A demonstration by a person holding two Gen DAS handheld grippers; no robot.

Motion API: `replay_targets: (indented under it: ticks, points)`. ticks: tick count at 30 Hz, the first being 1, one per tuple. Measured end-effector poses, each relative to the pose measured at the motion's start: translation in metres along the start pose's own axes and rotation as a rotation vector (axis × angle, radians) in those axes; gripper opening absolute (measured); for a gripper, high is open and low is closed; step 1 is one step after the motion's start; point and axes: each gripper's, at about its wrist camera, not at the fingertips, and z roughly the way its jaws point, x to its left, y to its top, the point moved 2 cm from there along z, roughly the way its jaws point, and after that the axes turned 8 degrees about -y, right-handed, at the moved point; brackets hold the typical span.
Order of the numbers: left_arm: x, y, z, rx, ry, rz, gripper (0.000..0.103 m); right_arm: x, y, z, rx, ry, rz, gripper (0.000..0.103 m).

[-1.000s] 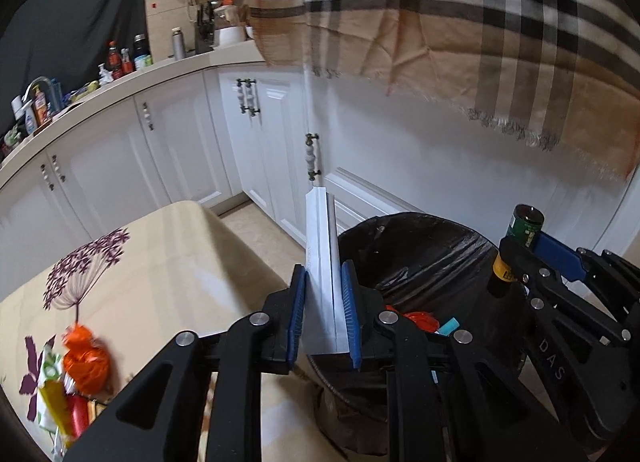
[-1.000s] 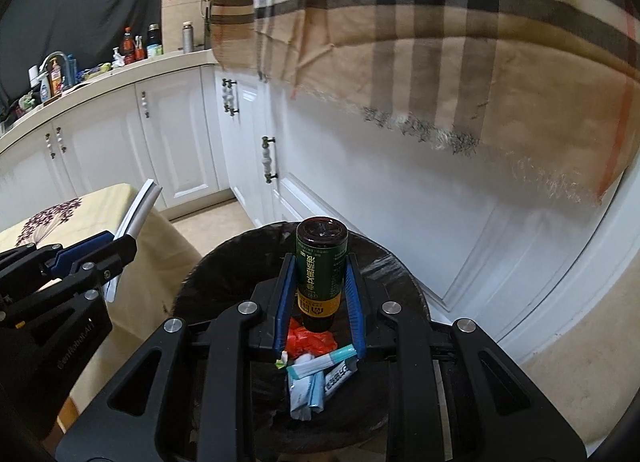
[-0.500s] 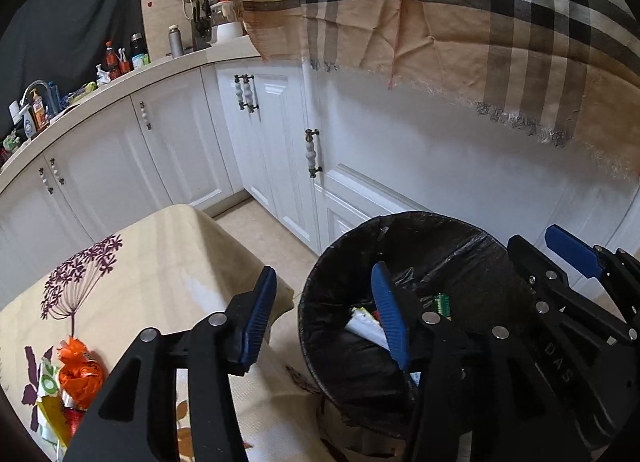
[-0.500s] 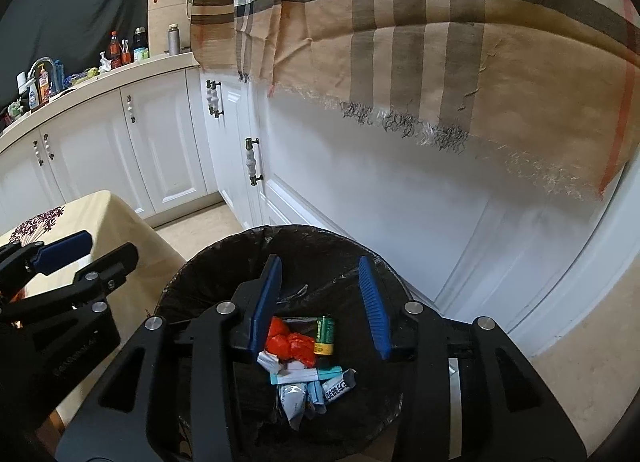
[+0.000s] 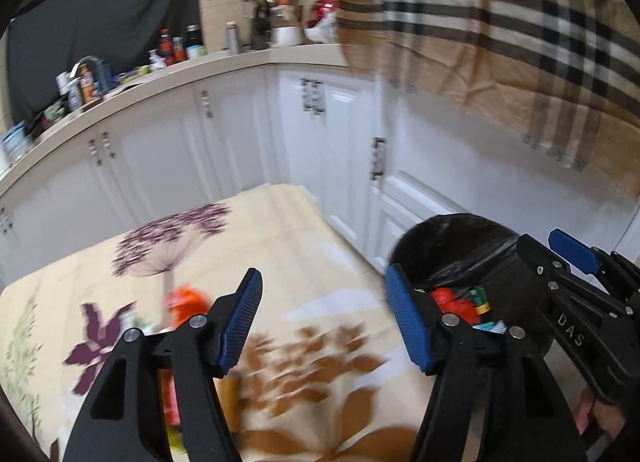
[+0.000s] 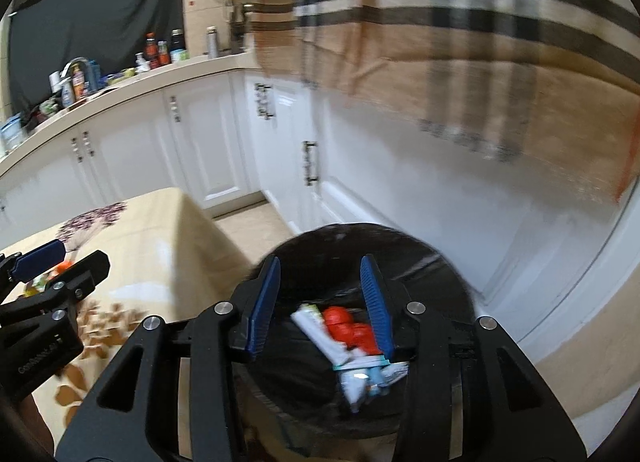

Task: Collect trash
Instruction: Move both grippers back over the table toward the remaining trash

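Note:
A black-lined trash bin (image 6: 400,246) stands on the floor beside the table, holding red wrappers (image 6: 344,322), a white tube (image 6: 316,330) and a green can (image 5: 482,298). My right gripper (image 6: 322,298) hovers over the bin, open, with nothing between its jaws. My left gripper (image 5: 324,318) hangs over the table's right edge, its jaws opening with nothing between them. An orange wrapper (image 5: 186,300) and other blurred trash lie on the flowered tablecloth (image 5: 280,246) behind the left finger. The right gripper (image 5: 576,262) shows at the right of the left wrist view.
White cabinets (image 5: 224,150) line the wall behind the table and the bin (image 5: 448,238). A counter (image 5: 132,78) carries bottles and a tap. A plaid cloth (image 6: 460,22) hangs over the cabinets at upper right. Tan floor (image 6: 248,218) runs between table and cabinets.
Both grippers opened: the white strip left the left gripper and the green can left the right one, and the can now lies in the bin. The left gripper swung left over the table.

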Motion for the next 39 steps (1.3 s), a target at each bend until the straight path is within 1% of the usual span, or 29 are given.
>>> replay_targets:
  ticks: [4,8,9,10,15,19,24,27,31,36,38,39]
  points:
    - [0.031,-0.013,-0.024,-0.012,0.068,-0.026,0.064,0.03,-0.003,-0.013,0.0,0.059,-0.027,0.041]
    - [0.067,-0.029,-0.05,-0.024,0.134,-0.073,0.067,0.063,-0.007,-0.025,0.004,0.116,-0.068,0.042]
    - [0.075,-0.033,-0.056,-0.025,0.151,-0.082,0.067,0.071,-0.009,-0.027,0.007,0.13,-0.076,0.045]
    - [0.081,-0.037,-0.06,-0.025,0.163,-0.088,0.067,0.083,-0.011,-0.03,0.013,0.151,-0.088,0.047]
    - [0.117,-0.057,-0.081,-0.021,0.24,-0.123,0.067,0.127,-0.02,-0.041,0.039,0.223,-0.152,0.047]
    - [0.142,-0.07,-0.094,-0.015,0.284,-0.159,0.067,0.157,-0.027,-0.051,0.046,0.251,-0.206,0.047]
    - [0.167,-0.084,-0.103,-0.01,0.313,-0.201,0.067,0.186,-0.037,-0.052,0.083,0.263,-0.263,0.047]
    - [0.176,-0.089,-0.105,-0.006,0.321,-0.213,0.067,0.195,-0.043,-0.048,0.111,0.257,-0.288,0.047]
    - [0.183,-0.094,-0.108,-0.004,0.313,-0.23,0.067,0.204,-0.049,-0.039,0.149,0.231,-0.322,0.046]
    - [0.186,-0.095,-0.106,-0.003,0.303,-0.24,0.067,0.202,-0.055,-0.032,0.175,0.211,-0.329,0.046]
    - [0.186,-0.095,-0.104,0.001,0.296,-0.241,0.067,0.201,-0.055,-0.03,0.184,0.217,-0.329,0.044]
    - [0.185,-0.095,-0.103,0.003,0.294,-0.239,0.067,0.202,-0.055,-0.03,0.185,0.216,-0.331,0.04]
